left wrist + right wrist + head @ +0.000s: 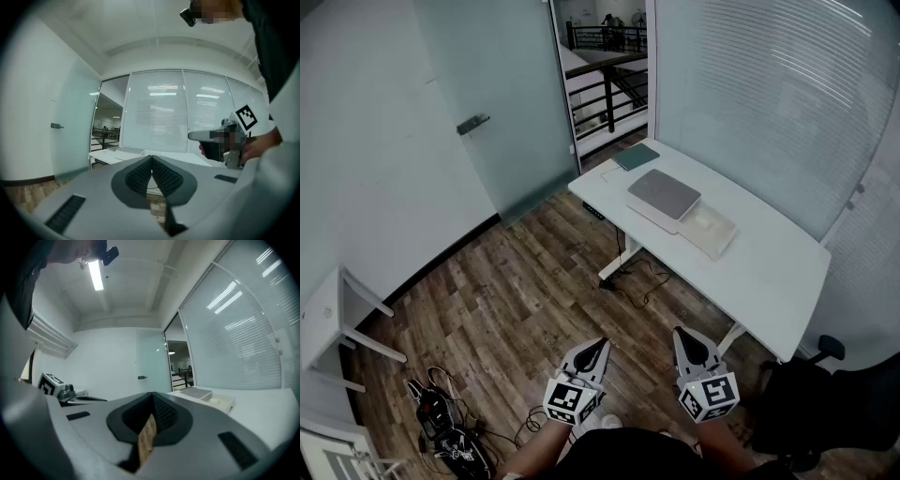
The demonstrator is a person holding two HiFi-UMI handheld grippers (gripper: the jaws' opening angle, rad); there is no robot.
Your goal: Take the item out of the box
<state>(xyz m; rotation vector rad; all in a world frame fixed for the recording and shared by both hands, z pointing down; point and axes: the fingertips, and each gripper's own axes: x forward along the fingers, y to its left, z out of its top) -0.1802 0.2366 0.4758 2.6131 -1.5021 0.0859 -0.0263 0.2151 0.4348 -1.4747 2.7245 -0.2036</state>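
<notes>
Box [664, 195] well apart from the fingers [592, 358]

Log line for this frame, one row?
stage: before reach | left gripper: shut, empty | right gripper: shut, empty | box: on white desk, untouched

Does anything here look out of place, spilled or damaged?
Nothing on the desk looks spilled or damaged; the gray-topped box and the cream tray lie neatly side by side. Only the cables on the floor lie in an untidy heap.
</notes>
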